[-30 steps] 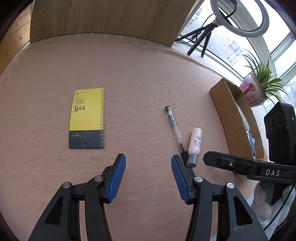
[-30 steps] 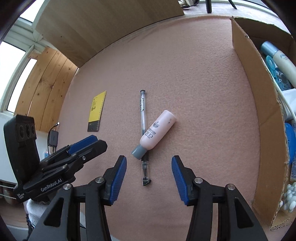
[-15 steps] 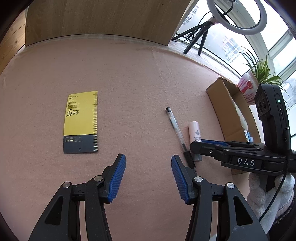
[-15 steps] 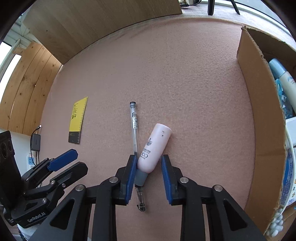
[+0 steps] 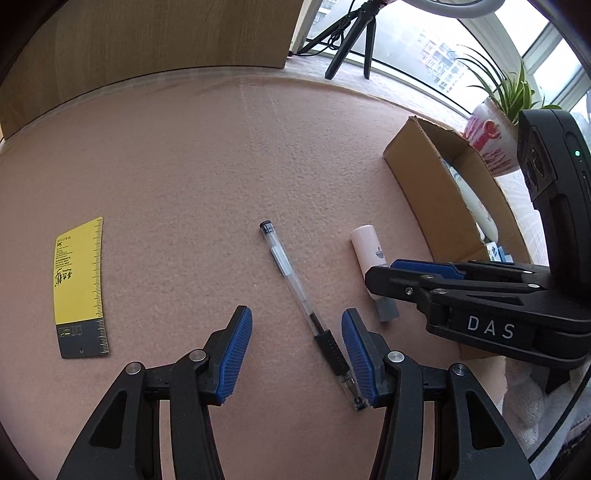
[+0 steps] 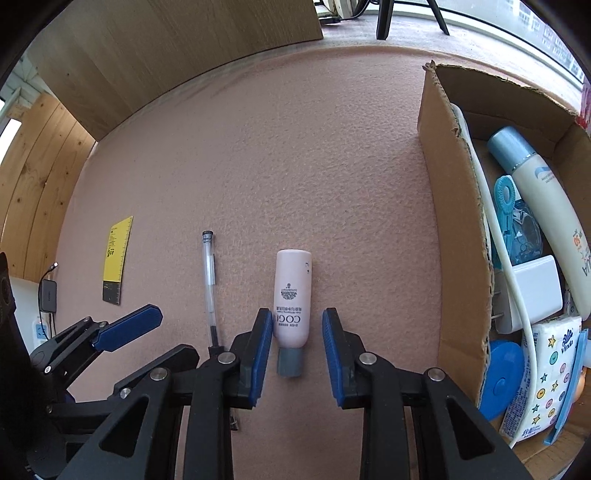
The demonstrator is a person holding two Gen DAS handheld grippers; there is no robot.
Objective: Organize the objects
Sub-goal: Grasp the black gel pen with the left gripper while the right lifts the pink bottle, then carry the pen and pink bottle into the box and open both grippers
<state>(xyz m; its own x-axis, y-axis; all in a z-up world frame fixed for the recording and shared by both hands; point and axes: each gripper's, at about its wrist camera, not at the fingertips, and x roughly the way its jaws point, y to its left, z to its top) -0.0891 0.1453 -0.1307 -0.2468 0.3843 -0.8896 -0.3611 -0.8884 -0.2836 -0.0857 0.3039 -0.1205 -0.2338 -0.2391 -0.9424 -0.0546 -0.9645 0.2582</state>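
Observation:
A pink bottle with a grey cap lies on the pink mat, in line with my right gripper. That gripper is shut on the bottle's lower body, just above the cap. Left of it lies a clear pen. My left gripper hangs open over the pen's dark grip end, which lies close beside the right pad. The bottle pokes out from under the right gripper's fingers. A yellow and black ruler card lies flat to the far left.
An open cardboard box stands right of the bottle, holding a sunscreen bottle, a tissue pack, a white charger and other items. A wooden board backs the mat. A potted plant and a tripod stand at the window.
My right gripper went down and shut on the pink bottle, which turned straight and came off the pen. My left gripper moved right, from near the ruler card to over the pen.

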